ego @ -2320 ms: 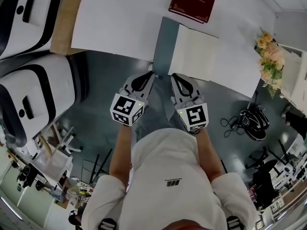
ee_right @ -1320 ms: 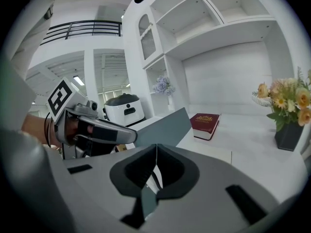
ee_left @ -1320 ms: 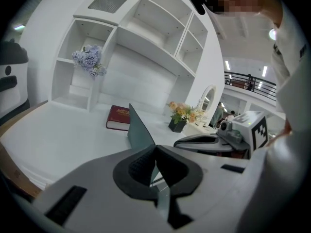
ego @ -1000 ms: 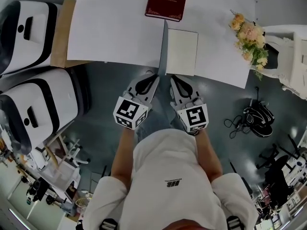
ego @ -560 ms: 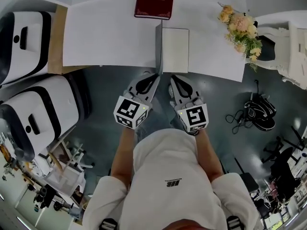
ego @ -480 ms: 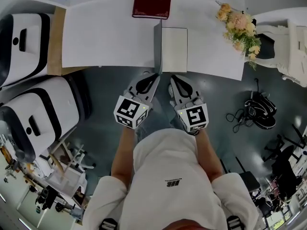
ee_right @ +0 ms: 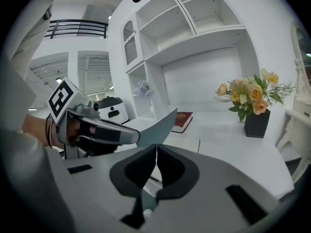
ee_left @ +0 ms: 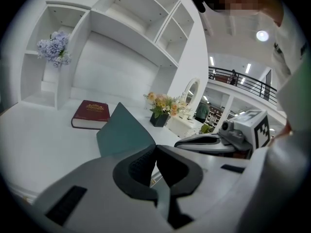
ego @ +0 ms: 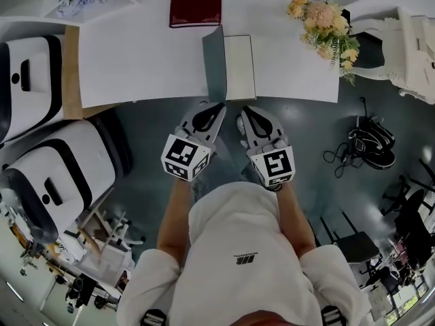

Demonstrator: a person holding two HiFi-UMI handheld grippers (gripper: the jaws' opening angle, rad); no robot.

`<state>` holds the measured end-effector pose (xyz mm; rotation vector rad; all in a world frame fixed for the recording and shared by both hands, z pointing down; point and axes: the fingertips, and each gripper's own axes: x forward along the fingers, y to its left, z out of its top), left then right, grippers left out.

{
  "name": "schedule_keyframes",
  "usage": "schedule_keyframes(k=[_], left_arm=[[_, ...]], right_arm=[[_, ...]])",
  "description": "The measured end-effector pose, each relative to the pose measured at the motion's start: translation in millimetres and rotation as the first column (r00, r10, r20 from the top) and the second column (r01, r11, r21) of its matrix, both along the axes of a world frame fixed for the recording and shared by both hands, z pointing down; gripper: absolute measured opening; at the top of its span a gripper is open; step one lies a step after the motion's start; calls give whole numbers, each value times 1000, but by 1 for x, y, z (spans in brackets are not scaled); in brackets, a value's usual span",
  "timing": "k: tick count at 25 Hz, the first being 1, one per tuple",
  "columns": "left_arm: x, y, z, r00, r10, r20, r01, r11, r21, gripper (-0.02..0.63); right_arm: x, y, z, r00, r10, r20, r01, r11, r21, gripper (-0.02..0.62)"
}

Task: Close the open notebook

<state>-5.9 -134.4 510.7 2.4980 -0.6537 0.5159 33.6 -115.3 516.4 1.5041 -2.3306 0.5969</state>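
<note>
Notebook (ego: 240, 66) lies open at the front edge of the smooth white table (ego: 136, 53), its long axis running away from us. Its flat teal cover (ego: 213, 63) stands up along the left side and one pale rectangular page lies flat. We count one notebook, one maroon hardback (ego: 196, 2) beyond it, one bunch of peach flowers (ego: 321, 20) and two grippers. We see the left gripper (ego: 216, 106) and right gripper (ego: 242, 109) near that edge, each with jaws pressed together on nothing.

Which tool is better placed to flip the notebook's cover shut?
Probably the left tool: it lines up with the raised teal cover, which must swing right over the pages; the right tool faces the pages.
</note>
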Motion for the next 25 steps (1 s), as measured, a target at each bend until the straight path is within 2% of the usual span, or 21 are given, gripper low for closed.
schedule_keyframes(k=[25], left_arm=[[54, 10, 36, 986, 166, 33, -164, 984, -67, 0]], right_arm=[[43, 13, 25, 989, 148, 4, -147, 988, -52, -3]])
